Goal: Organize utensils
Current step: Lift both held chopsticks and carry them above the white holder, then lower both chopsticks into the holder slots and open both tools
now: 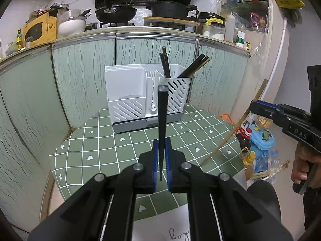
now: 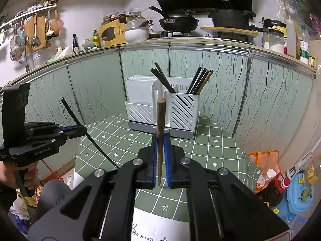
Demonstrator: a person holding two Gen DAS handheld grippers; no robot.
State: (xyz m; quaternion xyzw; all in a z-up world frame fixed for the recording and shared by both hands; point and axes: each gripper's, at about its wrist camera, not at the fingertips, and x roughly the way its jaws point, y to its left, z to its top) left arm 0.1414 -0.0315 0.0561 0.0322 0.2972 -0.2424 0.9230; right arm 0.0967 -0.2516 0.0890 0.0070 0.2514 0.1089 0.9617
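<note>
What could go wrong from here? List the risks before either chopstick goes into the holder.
1. The left gripper pinches the black chopstick near its lower end, so it may pivot or slip.
2. The right gripper holds the brown chopstick the same way, so it has the same wobble risk.
3. The chopsticks already in the white holder lean both ways across its cup, so a new one could catch on them.

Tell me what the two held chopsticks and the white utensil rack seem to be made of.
The black chopstick in the left gripper looks like smooth plastic or lacquered wood: uniform black with a slight sheen. The brown chopstick in the right gripper looks like wood or bamboo: matte, streaky brown. The rack looks like moulded plastic: even white, slotted walls.
</note>
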